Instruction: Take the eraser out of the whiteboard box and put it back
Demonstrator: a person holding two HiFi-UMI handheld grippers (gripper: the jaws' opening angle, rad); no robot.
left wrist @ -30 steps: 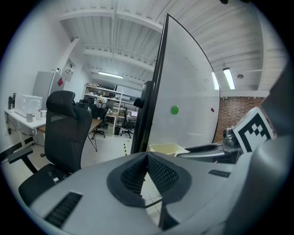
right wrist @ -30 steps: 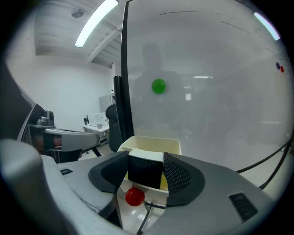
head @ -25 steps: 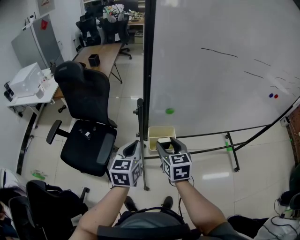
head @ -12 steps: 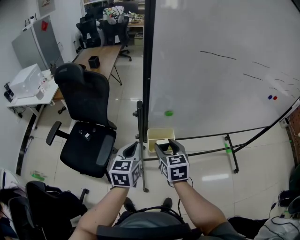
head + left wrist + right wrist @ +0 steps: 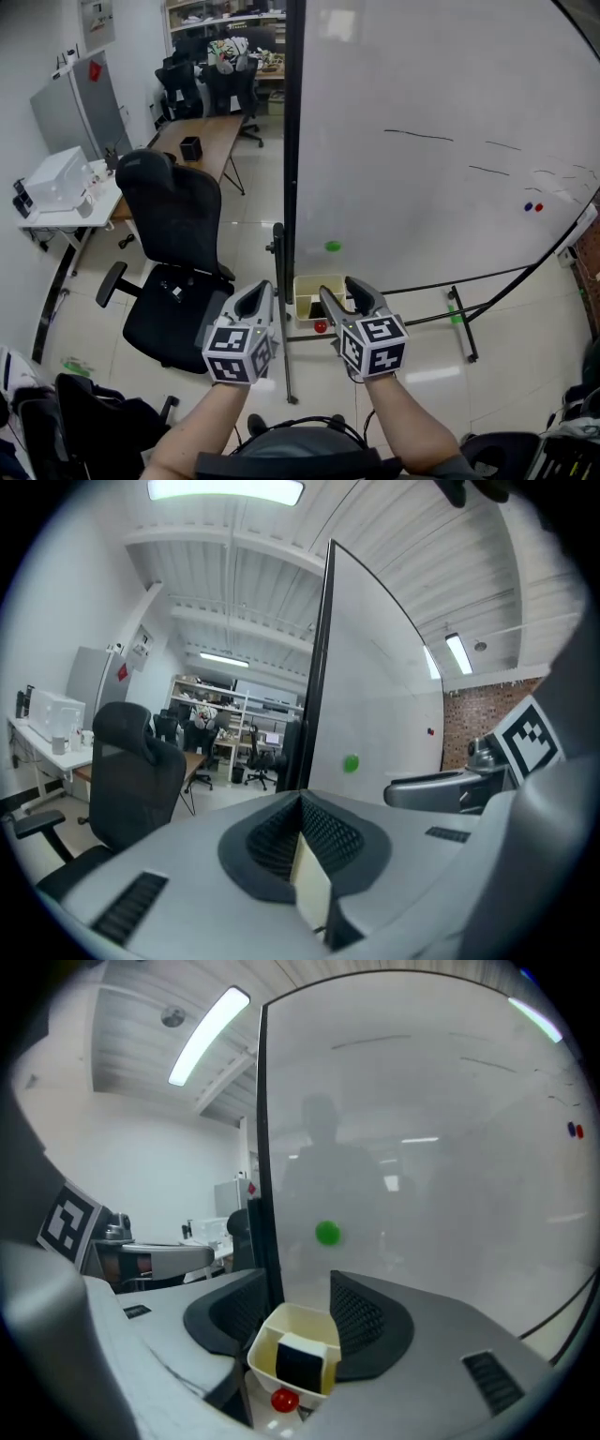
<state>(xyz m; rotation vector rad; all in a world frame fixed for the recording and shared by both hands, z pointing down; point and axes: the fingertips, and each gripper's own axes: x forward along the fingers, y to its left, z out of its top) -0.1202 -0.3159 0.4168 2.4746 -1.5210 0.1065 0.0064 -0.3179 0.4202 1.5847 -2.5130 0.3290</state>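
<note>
A cream whiteboard box (image 5: pixel 292 1340) hangs at the lower left of the whiteboard (image 5: pixel 441 1176). The eraser (image 5: pixel 300 1366), black with a white top, stands inside it. My right gripper (image 5: pixel 295 1290) is open a short way in front of the box, with nothing between its fingers. In the head view the box (image 5: pixel 308 284) shows between my two grippers. The right gripper (image 5: pixel 339 289) is at its right and the left gripper (image 5: pixel 265 291) at its left. The left gripper (image 5: pixel 300 803) is shut and empty, pointing along the board's black edge.
A green magnet (image 5: pixel 333 247) sticks to the board above the box and a red one (image 5: pixel 321 326) just below it. The board's stand post (image 5: pixel 279 281) rises between the grippers. A black office chair (image 5: pixel 173 272) stands to the left, with desks behind it.
Both grippers have risen and look larger in the head view. The box, earlier framed by the right jaws, now shows between the two grippers, and the red magnet has come into sight.
</note>
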